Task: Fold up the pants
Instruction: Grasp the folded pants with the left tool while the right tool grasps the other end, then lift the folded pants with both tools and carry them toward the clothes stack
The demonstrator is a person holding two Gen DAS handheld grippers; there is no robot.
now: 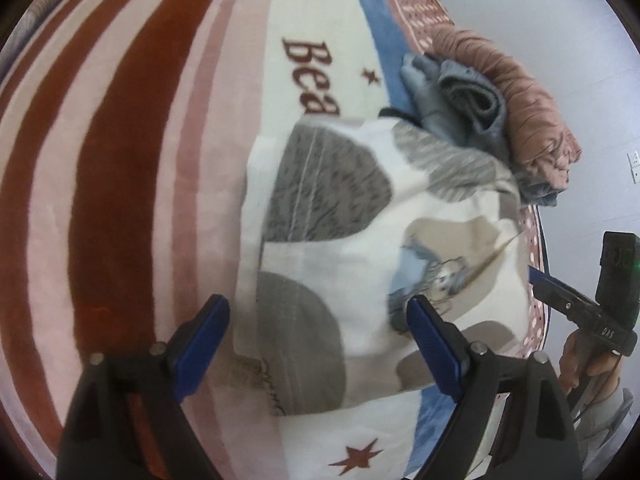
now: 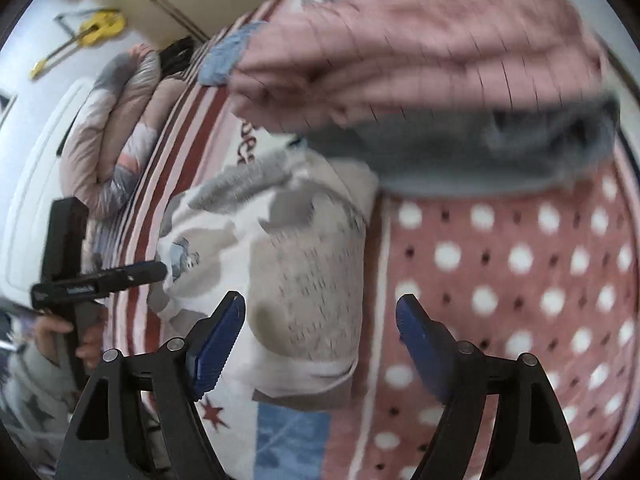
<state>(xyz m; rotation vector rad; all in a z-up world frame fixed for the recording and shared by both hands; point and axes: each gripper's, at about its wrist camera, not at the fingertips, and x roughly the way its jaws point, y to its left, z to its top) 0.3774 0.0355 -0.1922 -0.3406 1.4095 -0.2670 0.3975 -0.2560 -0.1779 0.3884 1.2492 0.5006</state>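
The pants [image 1: 360,232] are white with grey and beige patches and lie folded into a compact bundle on the striped blanket [image 1: 120,160]. They also show in the right wrist view [image 2: 304,264]. My left gripper [image 1: 316,312] is open and empty, its blue fingers just above the near edge of the bundle. My right gripper [image 2: 320,312] is open and empty, hovering over the bundle's right end. The right gripper also shows at the right edge of the left wrist view [image 1: 560,292]. The left gripper shows at the left of the right wrist view [image 2: 152,270], its tip at the pants.
A folded pink garment [image 1: 520,92] and a folded grey-blue garment [image 1: 460,100] lie stacked behind the pants. A pink polka-dot cover [image 2: 520,280] lies to the right. A rolled quilt [image 2: 116,128] lies at the far left. The bed edge and a white wall [image 1: 560,20] are at right.
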